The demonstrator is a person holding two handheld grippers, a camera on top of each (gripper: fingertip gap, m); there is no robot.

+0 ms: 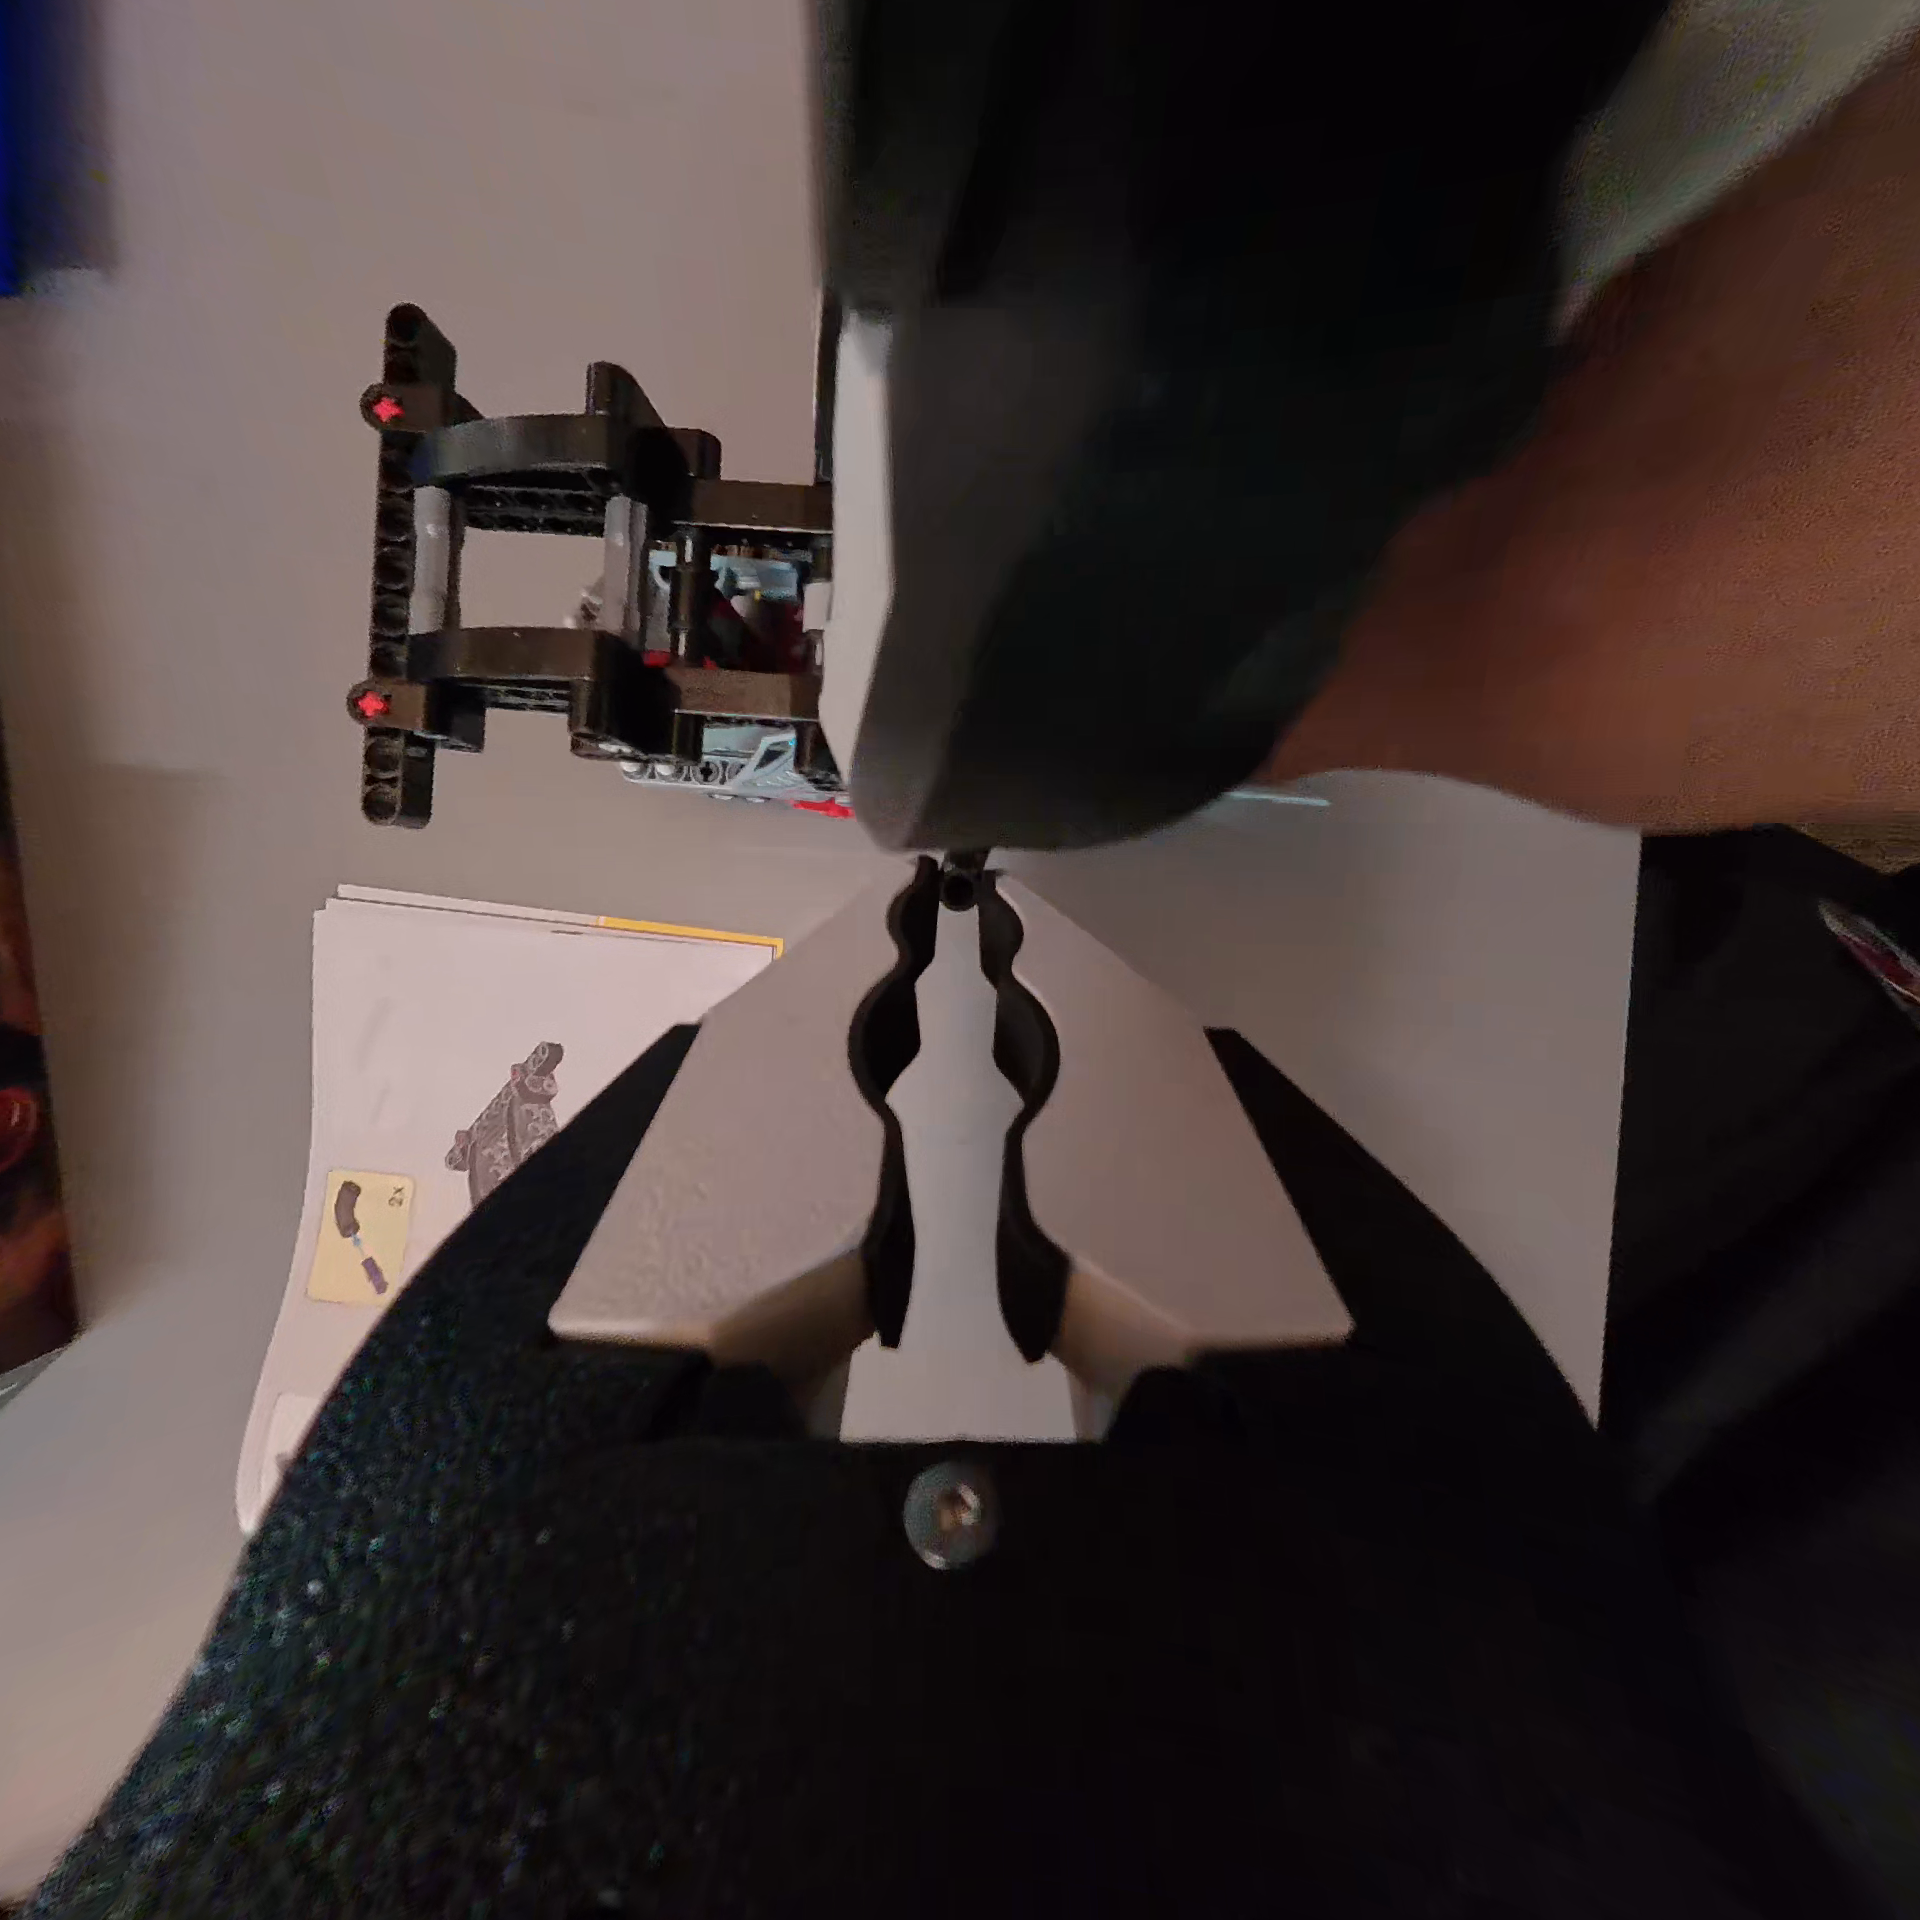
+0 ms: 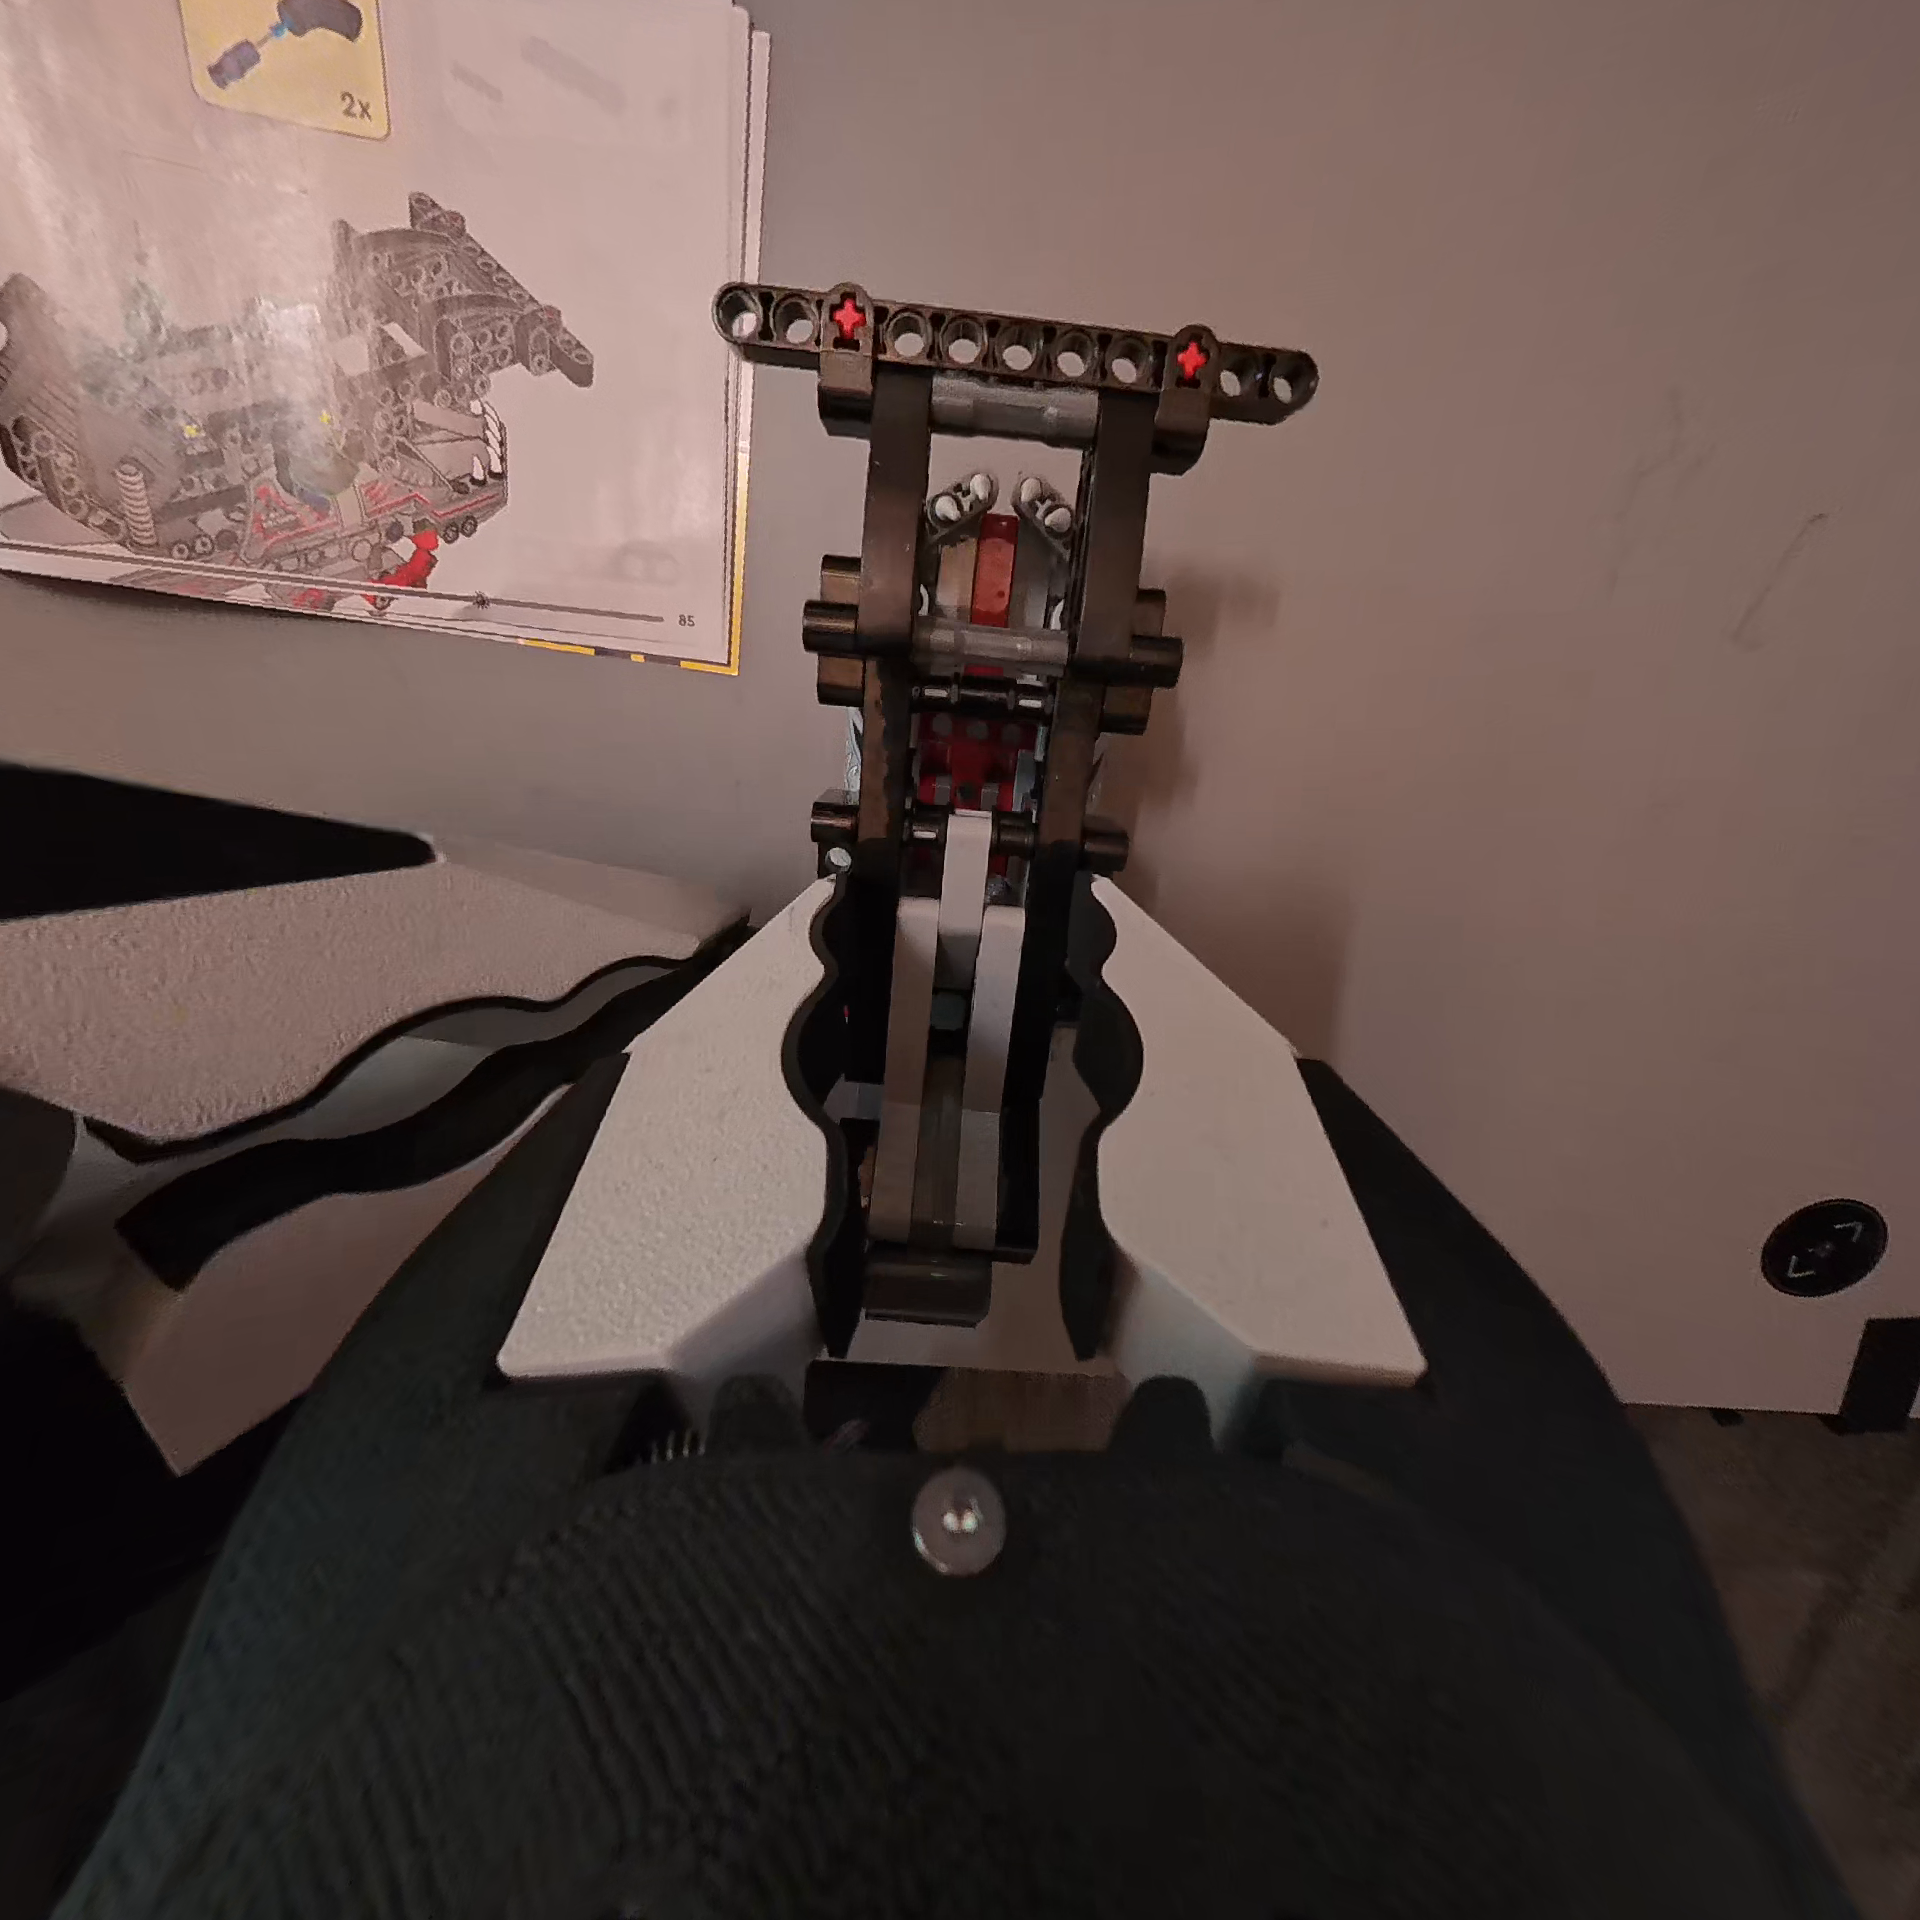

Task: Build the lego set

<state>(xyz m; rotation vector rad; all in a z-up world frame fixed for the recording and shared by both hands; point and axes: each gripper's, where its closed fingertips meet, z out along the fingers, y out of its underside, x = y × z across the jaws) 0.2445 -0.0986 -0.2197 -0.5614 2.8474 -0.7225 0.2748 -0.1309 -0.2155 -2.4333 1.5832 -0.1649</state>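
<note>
Pin: pinched at the left gripper tips; slip is likely.
Model: clamped between right gripper fingers; twisting is risked.

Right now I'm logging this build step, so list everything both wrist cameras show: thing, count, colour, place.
Lego assembly: one, mostly black with grey and red parts, clamped in the right gripper above the table.
Small pin: one, black, pinched at the left gripper's tips.
Instruction booklet: one, white with a yellow edge, open on the table, left of the assembly in the right wrist view.
Table: one, pale grey, under everything.
Round button: one, black, near the table's edge.
Right gripper: one, black and white, shut on the assembly.
Left gripper: one, black and white, shut on the pin.
Forearm: one, behind the right gripper.
</note>
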